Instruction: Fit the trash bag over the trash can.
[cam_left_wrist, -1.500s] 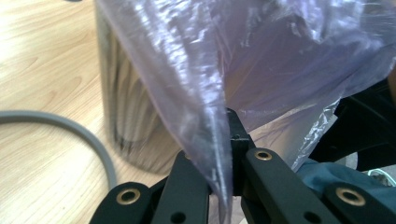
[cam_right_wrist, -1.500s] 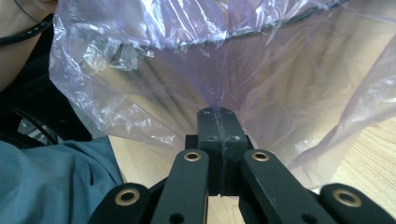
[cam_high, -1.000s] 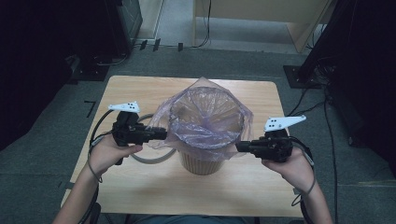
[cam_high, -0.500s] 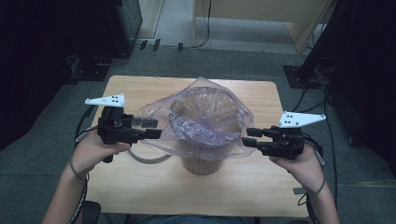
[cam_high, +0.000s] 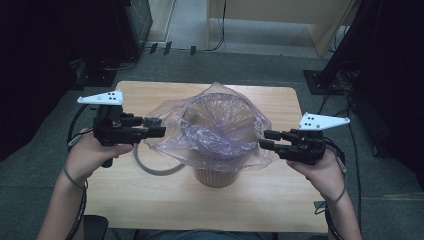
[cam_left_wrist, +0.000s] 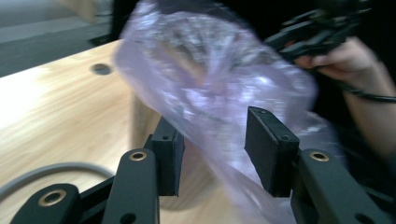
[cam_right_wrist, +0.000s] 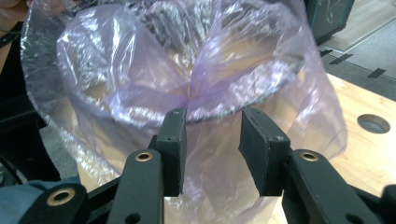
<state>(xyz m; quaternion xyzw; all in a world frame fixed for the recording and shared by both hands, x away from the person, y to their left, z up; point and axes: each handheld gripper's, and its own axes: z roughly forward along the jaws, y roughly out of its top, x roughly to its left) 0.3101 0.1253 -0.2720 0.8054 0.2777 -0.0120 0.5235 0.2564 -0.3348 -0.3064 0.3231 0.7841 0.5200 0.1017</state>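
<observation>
A tan round bin (cam_high: 217, 176) stands mid-table, lined with a thin purple plastic bag (cam_high: 220, 125) whose loose edge drapes over the rim. My left gripper (cam_high: 156, 127) hovers at the bag's left flap. In the left gripper view the left gripper (cam_left_wrist: 215, 130) has closed a little, and bag film (cam_left_wrist: 210, 79) runs through the gap without the pads pressing on it. My right gripper (cam_high: 267, 140) sits at the bag's right edge. In the right gripper view the right gripper (cam_right_wrist: 212, 126) has also narrowed slightly, standing apart just before the draped bag (cam_right_wrist: 140, 70), gripping nothing.
The wooden table (cam_high: 150, 200) has a round hole (cam_right_wrist: 372, 123) in its top. A grey cable loop (cam_high: 150, 167) lies left of the bin. Dark equipment stands flank the table, and a wooden cabinet (cam_high: 280, 20) stands on the floor behind it.
Both grippers have pulled back outward from the bin's sides. The left one has gone further left and upward. The bag's left flap now spreads out looser.
</observation>
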